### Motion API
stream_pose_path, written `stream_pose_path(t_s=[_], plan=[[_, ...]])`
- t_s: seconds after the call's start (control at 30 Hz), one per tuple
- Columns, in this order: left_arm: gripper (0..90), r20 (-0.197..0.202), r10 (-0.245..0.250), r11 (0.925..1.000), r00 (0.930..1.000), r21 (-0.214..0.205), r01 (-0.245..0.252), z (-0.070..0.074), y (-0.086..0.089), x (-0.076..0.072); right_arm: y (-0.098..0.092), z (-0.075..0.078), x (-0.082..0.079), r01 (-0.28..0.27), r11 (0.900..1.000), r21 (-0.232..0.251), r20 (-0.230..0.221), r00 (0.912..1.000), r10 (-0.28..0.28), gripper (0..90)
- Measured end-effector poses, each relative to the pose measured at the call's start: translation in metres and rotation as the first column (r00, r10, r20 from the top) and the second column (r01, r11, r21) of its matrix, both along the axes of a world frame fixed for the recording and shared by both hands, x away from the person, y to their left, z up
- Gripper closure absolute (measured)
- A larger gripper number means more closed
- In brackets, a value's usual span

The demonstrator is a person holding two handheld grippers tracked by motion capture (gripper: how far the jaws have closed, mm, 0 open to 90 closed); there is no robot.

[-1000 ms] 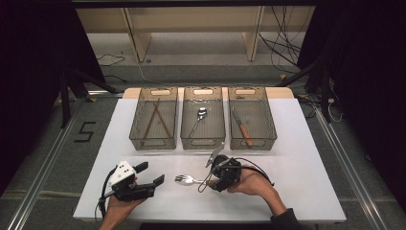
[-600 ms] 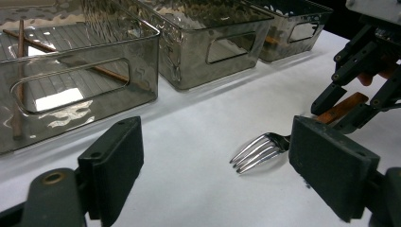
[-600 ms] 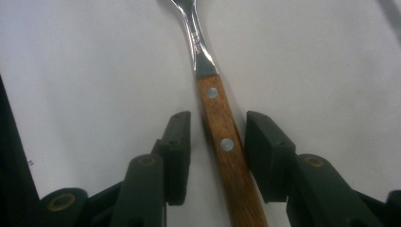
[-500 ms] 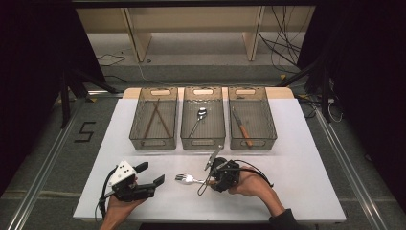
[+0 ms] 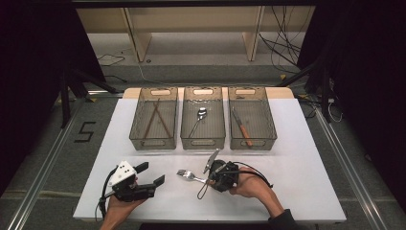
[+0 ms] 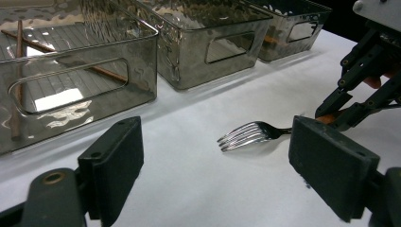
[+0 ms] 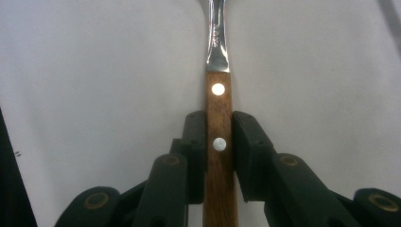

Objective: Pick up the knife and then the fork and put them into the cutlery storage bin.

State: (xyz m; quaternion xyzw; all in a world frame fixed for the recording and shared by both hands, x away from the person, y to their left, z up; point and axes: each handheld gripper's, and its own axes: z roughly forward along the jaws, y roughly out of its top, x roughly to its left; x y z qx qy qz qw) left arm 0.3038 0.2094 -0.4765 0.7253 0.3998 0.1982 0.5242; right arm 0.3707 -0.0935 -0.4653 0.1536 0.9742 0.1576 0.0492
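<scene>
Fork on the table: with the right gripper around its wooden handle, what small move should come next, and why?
Probably a short straight lift. The right gripper has just been closing, and its pads now sit against both sides of the fork handle, which lies flat on the white table. The left gripper is open, apart from it.

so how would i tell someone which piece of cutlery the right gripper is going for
On the white table, look in front of the three smoky clear plastic bins, near the front edge. Between the two hand-held grippers lies a steel fork with a riveted brown wooden handle, tines toward the left gripper. It is the one piece of cutlery outside a bin, and the right gripper has just been closing on its handle.
</scene>
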Motion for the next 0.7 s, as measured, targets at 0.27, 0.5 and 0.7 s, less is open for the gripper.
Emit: stream_pose_path(t_s=[0.27, 0.5, 0.7], plan=[[18.5, 0.0, 0.001, 1.0, 1.0, -0.001, -0.001, 0.0, 0.0, 0.0, 0.0, 0.002, -0.001, 0.002, 1.0, 0.008, 0.008, 1.0, -0.002, 76.7], [18.5, 0.0, 0.001, 1.0, 1.0, -0.001, -0.001, 0.0, 0.0, 0.0, -0.007, 0.013, 0.001, 0.018, 0.9981, 0.06, 0.031, 0.9993, -0.02, 76.8], [18.5, -0.001, 0.001, 1.0, 1.0, -0.004, -0.001, 0.0, 0.0, 0.0, -0.017, 0.027, 0.002, 0.054, 0.9874, 0.149, 0.04, 0.9974, -0.06, 76.8]])
